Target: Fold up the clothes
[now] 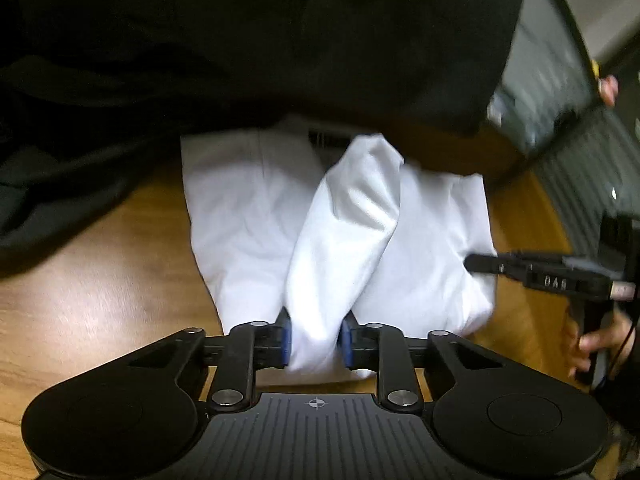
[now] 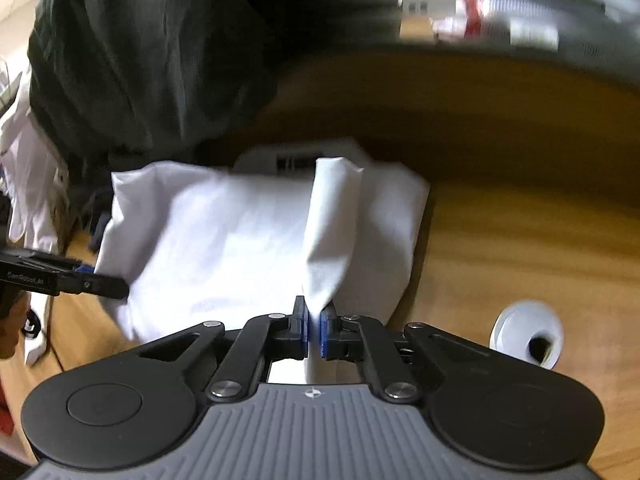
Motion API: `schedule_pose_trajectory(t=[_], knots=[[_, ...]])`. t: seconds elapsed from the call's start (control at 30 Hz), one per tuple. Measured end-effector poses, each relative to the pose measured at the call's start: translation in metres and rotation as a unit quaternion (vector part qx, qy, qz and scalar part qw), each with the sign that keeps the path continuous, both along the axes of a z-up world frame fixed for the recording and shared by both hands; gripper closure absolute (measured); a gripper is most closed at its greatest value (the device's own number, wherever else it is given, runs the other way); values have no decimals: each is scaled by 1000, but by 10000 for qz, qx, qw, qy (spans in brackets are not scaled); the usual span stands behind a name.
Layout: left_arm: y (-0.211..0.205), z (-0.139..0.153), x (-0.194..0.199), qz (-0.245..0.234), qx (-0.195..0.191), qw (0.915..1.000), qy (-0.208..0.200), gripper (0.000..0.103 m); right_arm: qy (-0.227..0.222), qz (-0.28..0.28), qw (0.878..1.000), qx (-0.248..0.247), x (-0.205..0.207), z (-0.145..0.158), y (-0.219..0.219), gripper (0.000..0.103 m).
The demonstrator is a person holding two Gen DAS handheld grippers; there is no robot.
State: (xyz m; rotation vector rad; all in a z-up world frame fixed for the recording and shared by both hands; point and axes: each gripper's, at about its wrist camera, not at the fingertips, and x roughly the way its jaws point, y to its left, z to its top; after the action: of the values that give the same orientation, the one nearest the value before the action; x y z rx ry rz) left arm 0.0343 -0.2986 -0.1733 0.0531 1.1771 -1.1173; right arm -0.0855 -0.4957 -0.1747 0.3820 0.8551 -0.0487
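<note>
Left tongs: the left gripper (image 1: 316, 340) has a thick bunch of white cloth between its blue pads, jaws set fairly wide around it, gripping the near edge.
Right tongs: the right gripper (image 2: 315, 330) is pinched almost closed on a thin ridge of the same cloth, pulling it up into a peak.
Garment: the white shirt (image 2: 224, 236) lies on the wooden table (image 2: 520, 248), already a compact rectangle, near corners lifted by both grippers, far end by the label flat.
Stage: judging by that shape, a fold is in hand; whether the near edge is going over or being set down, I can't say.
Doing it well: keep both corners level and the edge taut, move the two hands together, and land corners on corners so the layers underneath don't drag.
Beside it: a white cup (image 2: 528, 334) sits apart on the right, clear of the cloth.
Further back: a dark garment (image 2: 132, 64) looms behind the shirt, overlapping its far edge.
Hard to make out: the shirt's collar end is half hidden, the background is a blur, and more white cloth at the left edge is cut off.
</note>
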Motion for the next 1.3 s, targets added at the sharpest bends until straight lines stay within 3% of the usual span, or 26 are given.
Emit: schedule_pose_trajectory(t=[0.1, 0.23, 0.4, 0.53, 0.7, 1.3], knots=[[-1, 5, 8, 417, -174, 9990, 48, 83, -145, -100, 9997, -194, 15, 11, -3, 99], [-3, 3, 20, 951, -297, 9949, 151, 86, -10, -99, 9992, -374, 40, 2, -8, 99], [-6, -25, 22, 1191, -117, 9919, 427, 86, 425, -109, 9977, -514, 53, -33, -7, 97], [-7, -47, 24, 1375, 27, 9884, 640, 83, 437, -88, 9969, -644, 50, -40, 1, 95], [-8, -46, 16, 1266, 164, 9897, 642, 84, 494, -75, 9963, -694, 43, -44, 8, 94], [90, -53, -90, 653, 651, 9909, 983, 83, 1162, -417, 9922, 190, -119, -36, 75, 94]])
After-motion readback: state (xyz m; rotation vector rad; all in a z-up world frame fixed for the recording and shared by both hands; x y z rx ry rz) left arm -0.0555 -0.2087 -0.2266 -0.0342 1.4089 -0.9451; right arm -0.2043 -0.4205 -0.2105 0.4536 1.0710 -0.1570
